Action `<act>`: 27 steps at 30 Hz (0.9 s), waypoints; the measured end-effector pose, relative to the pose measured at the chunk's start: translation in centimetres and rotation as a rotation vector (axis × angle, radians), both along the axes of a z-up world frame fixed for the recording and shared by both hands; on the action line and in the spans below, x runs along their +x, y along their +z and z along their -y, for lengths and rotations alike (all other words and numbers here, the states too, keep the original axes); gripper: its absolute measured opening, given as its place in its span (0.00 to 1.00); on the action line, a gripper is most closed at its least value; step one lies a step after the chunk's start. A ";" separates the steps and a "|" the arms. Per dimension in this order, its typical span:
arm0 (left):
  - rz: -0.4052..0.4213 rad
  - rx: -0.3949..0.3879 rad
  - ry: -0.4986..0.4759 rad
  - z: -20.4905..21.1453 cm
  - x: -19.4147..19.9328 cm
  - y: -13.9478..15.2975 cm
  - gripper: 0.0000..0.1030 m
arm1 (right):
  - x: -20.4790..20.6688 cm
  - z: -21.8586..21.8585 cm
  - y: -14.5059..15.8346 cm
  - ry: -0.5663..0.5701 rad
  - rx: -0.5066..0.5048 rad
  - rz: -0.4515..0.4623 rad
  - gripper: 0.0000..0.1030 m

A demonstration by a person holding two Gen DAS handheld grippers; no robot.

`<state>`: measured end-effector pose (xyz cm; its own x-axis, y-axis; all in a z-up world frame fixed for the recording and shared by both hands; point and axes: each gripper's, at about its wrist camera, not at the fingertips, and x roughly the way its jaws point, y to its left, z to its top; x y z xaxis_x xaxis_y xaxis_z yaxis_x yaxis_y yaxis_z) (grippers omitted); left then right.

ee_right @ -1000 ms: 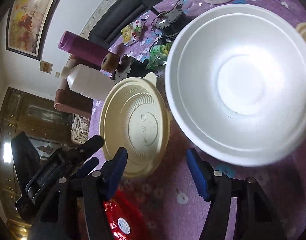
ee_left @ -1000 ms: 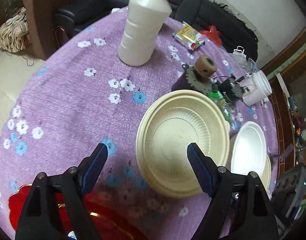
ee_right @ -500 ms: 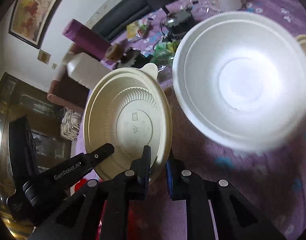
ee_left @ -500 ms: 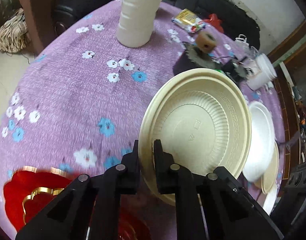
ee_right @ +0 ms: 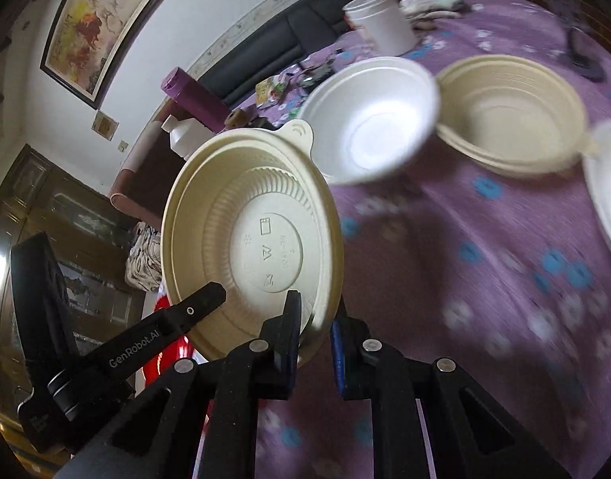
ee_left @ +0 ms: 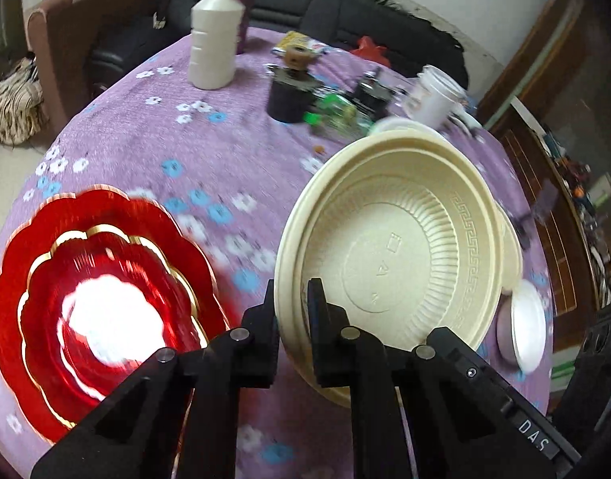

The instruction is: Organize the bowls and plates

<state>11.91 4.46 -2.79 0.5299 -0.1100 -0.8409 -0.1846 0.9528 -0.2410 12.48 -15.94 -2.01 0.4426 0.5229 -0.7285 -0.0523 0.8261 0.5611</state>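
Both tongs now clamped on the same cream ribbed plastic plate [ee_left: 401, 251], one on each side of its rim. A second ago both sets were spread wide with the plate lying flat on the purple floral-cloth counter [ee_left: 153, 135]; half a second ago they had closed on the rim.

Left tongs [ee_left: 291, 319] pinch the near-left edge. Right tongs [ee_right: 313, 331] pinch the lower edge in the right wrist view, and the left tongs' black finger [ee_right: 197, 303] shows there at the plate's left rim.

Change since: the plate is off the counter, tilted steeply, its stamped ribbed centre facing both cameras. Background is motion-blurred, so the lift looks in progress.

Newly in frame in the left view: red scalloped gold-trimmed plate [ee_left: 94, 299], near-left on the counter. Likely stacking target, can't confirm.

Still on the counter:
- white foam bowl [ee_right: 369, 119], beyond the lifted plate
- cream plastic bowl [ee_right: 513, 111], just to its right, rims close or overlapping, blur hides contact
- another white dish [ee_right: 609, 183] at the right edge, cropped

Clutter at the back: white plastic bottle [ee_left: 215, 36], white tub [ee_left: 437, 95].

Read: pick done, transport phase. Two-point rim grip on a thin flexible plate, so risk is flex or slip if the tongs diverge. Nothing sorted yet; bowls untouched.
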 end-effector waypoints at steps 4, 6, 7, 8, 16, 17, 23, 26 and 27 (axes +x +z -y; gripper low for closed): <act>0.034 0.042 -0.036 2.4 -1.9 -0.4 0.10 | -2.5 2.1 -0.9 -0.025 -0.005 -0.002 0.14; 0.043 0.060 -0.054 3.4 -2.8 -0.8 0.10 | -3.3 2.6 -1.2 -0.035 -0.017 0.000 0.14; 0.045 0.065 -0.059 3.8 -3.1 -1.0 0.10 | -3.7 2.9 -1.4 -0.039 -0.022 -0.002 0.14; 0.045 0.068 -0.064 4.1 -3.3 -1.1 0.10 | -4.0 3.1 -1.6 -0.043 -0.025 -0.005 0.14; 0.062 0.107 -0.079 5.4 -4.8 -2.1 0.11 | -5.6 3.9 -2.5 -0.053 -0.044 -0.002 0.14; 0.069 0.117 -0.079 5.5 -5.0 -2.1 0.11 | -5.6 4.0 -2.6 -0.053 -0.045 0.000 0.14; 0.092 0.139 -0.076 5.7 -5.6 -2.3 0.11 | -5.9 3.6 -2.9 -0.050 -0.067 0.016 0.15; 0.097 0.139 -0.077 5.7 -5.7 -2.5 0.11 | -6.0 3.6 -3.0 -0.049 -0.072 0.018 0.15; 0.099 0.140 -0.077 5.7 -5.7 -2.5 0.11 | -6.0 3.5 -3.0 -0.050 -0.073 0.018 0.15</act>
